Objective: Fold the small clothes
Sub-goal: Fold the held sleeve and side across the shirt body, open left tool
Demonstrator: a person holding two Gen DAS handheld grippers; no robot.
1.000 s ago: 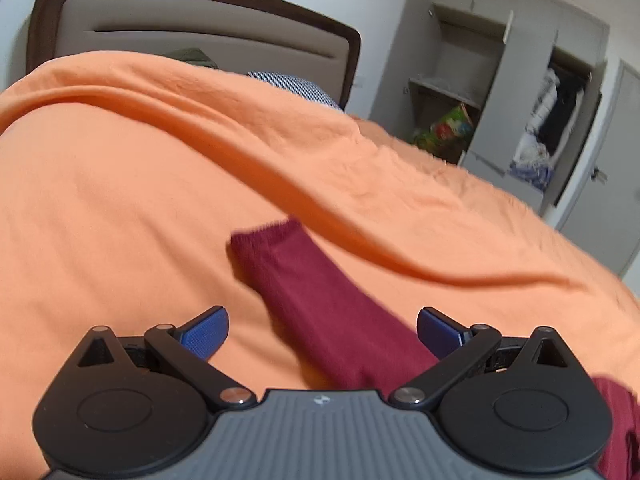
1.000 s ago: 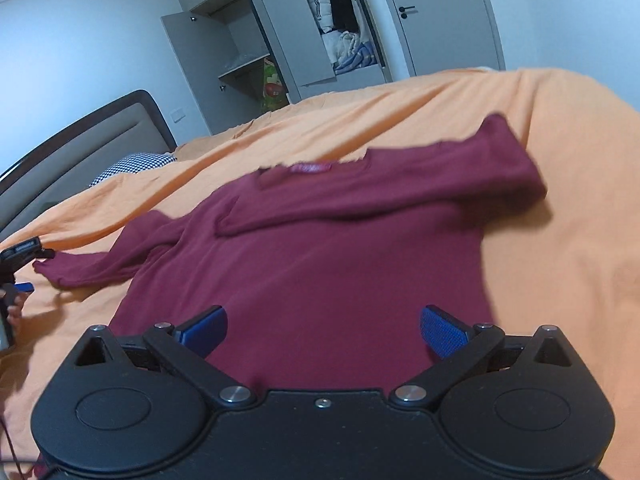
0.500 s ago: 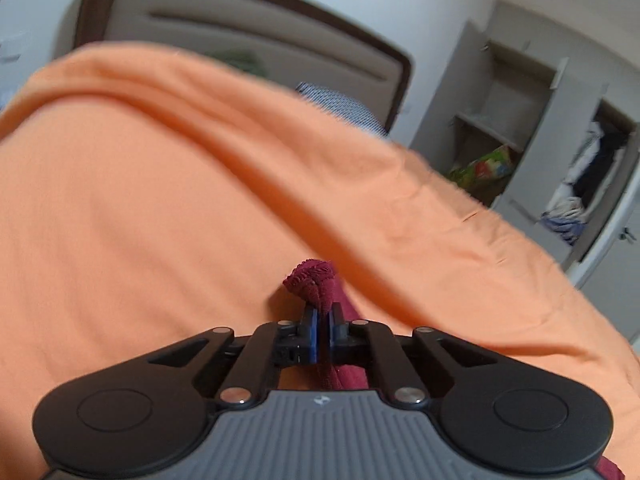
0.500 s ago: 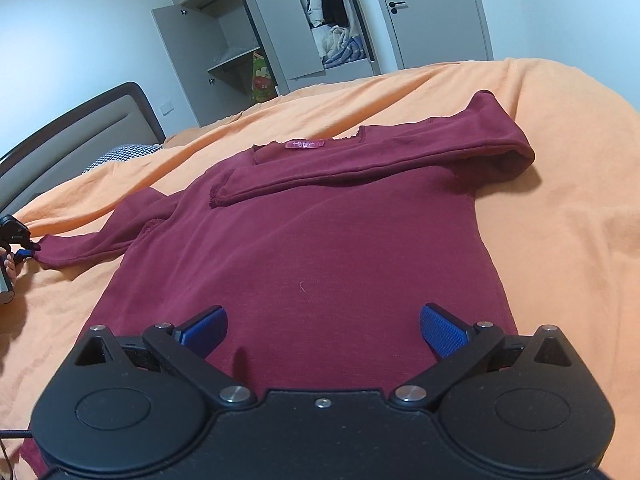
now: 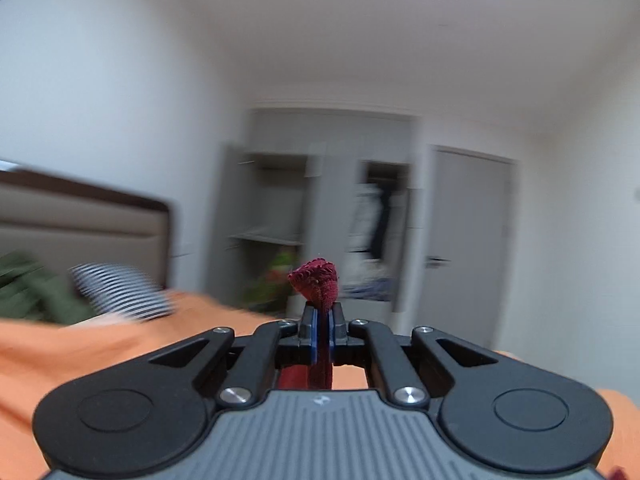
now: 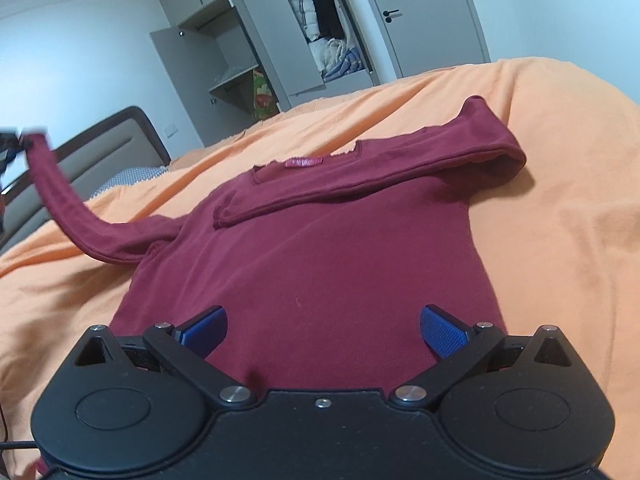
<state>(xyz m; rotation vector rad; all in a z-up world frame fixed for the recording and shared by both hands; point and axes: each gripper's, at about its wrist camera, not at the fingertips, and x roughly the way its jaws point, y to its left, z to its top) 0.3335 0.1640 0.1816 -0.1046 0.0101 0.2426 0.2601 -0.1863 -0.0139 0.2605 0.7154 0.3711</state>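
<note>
- Maroon long-sleeve top (image 6: 320, 248): flat on my orange bedspread (image 6: 560, 200), 1 sleeve folded across the chest.
- Left gripper (image 5: 321, 322): level, clenched on the other sleeve's cuff (image 5: 316, 280), raised.
- Right gripper (image 6: 322, 330): jaws spread, tilted down over the hem.

My left gripper (image 5: 322, 322) has black arms, blue pads, silver screws and a ribbed grey top; right gripper (image 6: 322, 326) is all black.

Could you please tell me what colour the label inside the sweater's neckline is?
The label is pink against the maroon sweater, clearest in the right wrist view.
</note>
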